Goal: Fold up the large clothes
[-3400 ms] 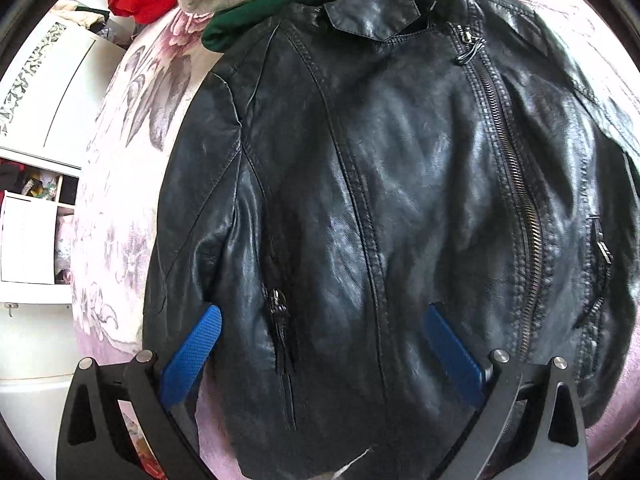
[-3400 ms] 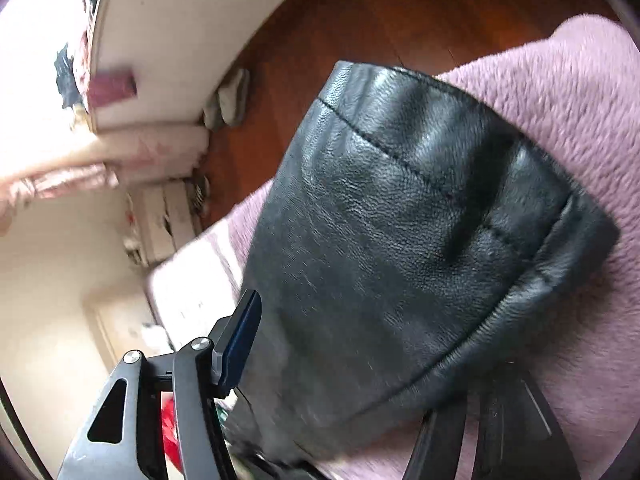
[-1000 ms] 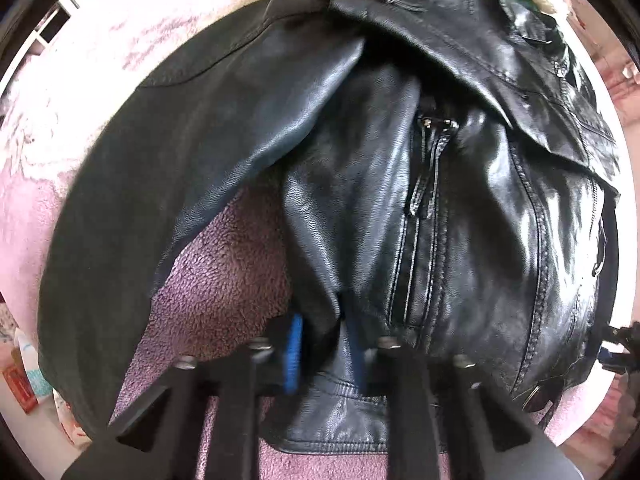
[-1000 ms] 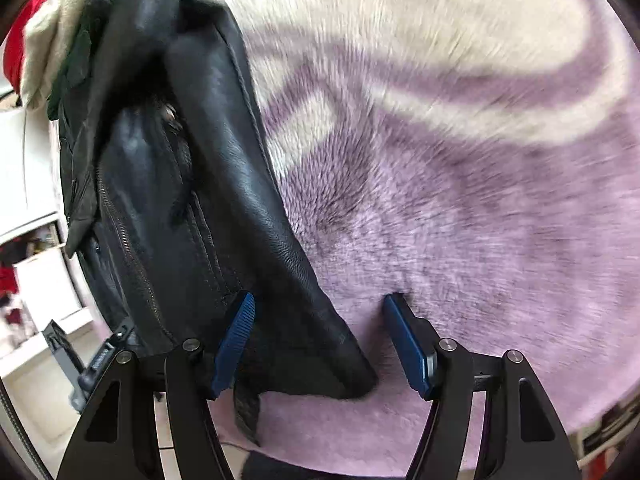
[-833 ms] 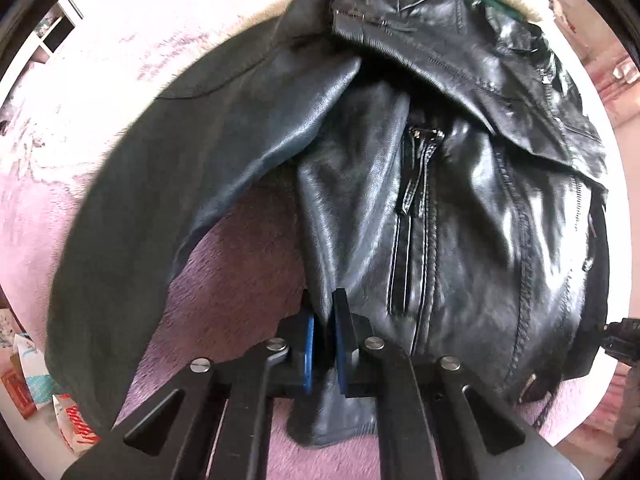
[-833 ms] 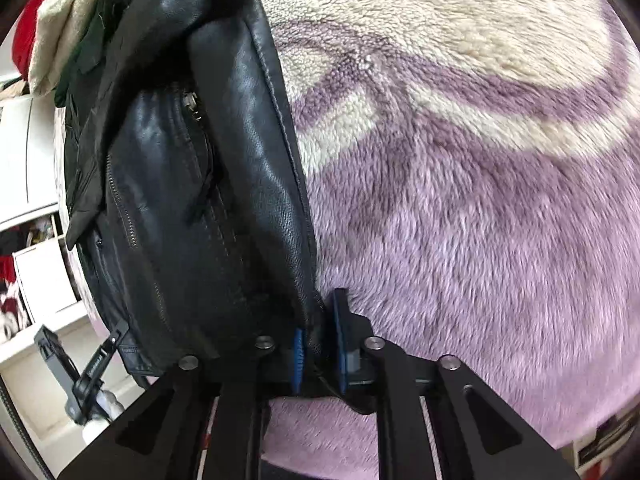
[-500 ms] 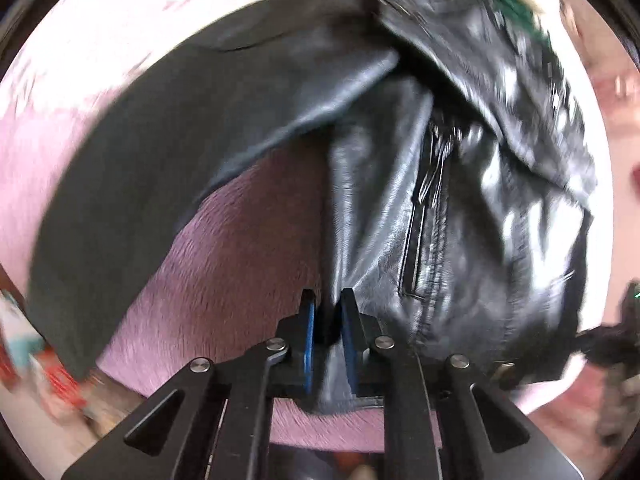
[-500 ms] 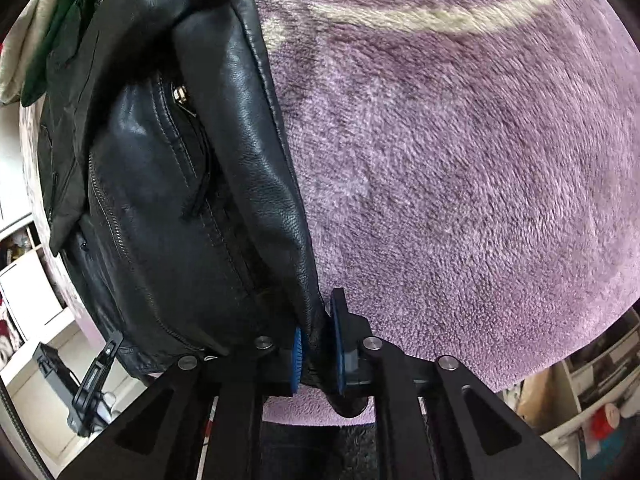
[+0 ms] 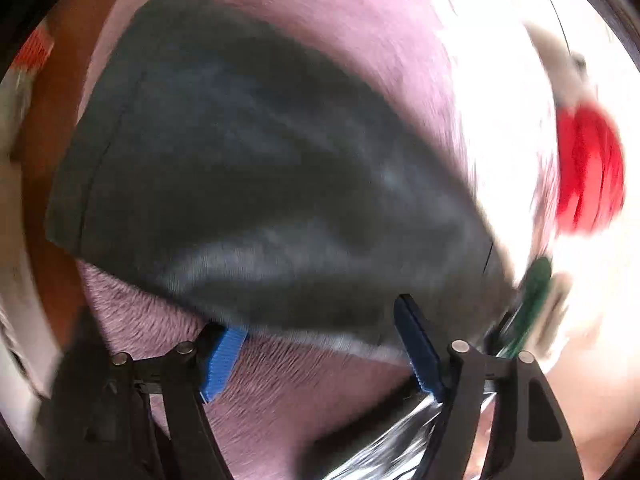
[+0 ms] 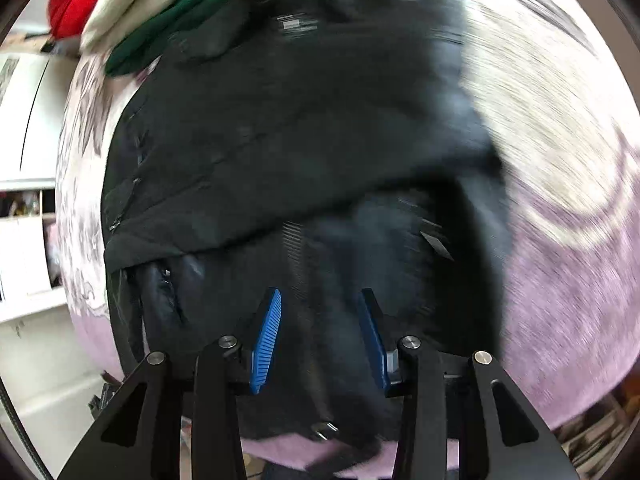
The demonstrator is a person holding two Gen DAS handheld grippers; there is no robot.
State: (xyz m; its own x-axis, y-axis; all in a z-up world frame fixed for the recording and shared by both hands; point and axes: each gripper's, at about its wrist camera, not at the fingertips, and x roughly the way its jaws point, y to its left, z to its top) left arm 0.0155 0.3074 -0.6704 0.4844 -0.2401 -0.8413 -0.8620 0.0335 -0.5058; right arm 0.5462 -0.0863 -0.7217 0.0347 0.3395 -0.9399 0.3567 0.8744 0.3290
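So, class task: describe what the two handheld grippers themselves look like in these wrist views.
Both look alike. The left gripper and the right gripper each have two matte black angular arms with cut-out openings and round silver pivot bolts. Their fingers carry bright blue ribbed pads. No cables, markings, hands or sleeves are visible.

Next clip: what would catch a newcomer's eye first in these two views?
The black leather jacket fills both views, sprawled on the pink fleece blanket, blurred by motion. In each view's foreground a claw's blue pads stand apart, gripping nothing. A bright red garment glows at the blanket's far edge.
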